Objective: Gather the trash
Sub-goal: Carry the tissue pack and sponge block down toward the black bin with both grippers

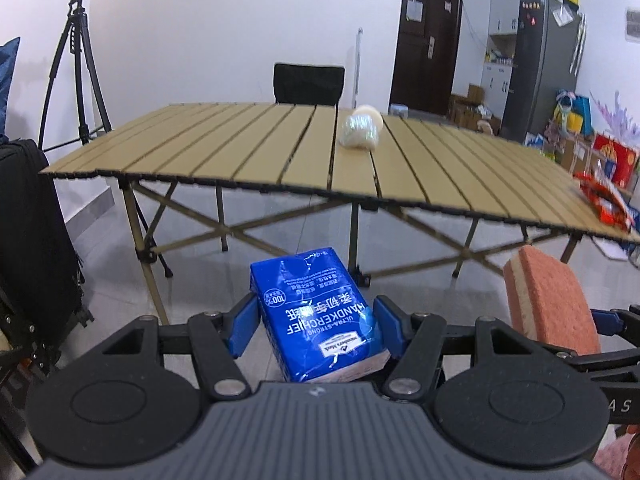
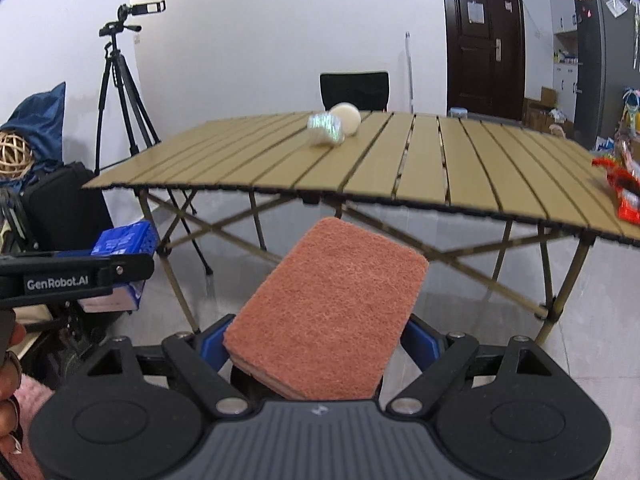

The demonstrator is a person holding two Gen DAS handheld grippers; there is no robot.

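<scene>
Blue tissue pack (image 1: pixel 320 316): plastic-wrapped, printed "HANDKERCHIEF"; clamped between the blue fingers (image 1: pixel 240 330) of the left gripper (image 1: pixel 318 330); held in the air in front of the tabletop's near edge, above the floor
Sponge (image 2: pixel 328 308): salmon scouring face up, pale layer beneath; gripped at both sides by the right gripper (image 2: pixel 320 346); held just beside the tissue pack, short of the tabletop
Tabletop (image 1: pixel 240 148): tan slats on crossed folding legs
Shiny crumpled wrap (image 1: pixel 360 132): on the tabletop's far middle; touching a pale round item (image 2: pixel 347 116) behind it
Red wrapper (image 1: pixel 604 200): on the tabletop's right end
Surroundings: black chair (image 1: pixel 309 83) behind; camera tripod (image 1: pixel 78 64) at left; dark door (image 2: pixel 484 40) at rear
</scene>
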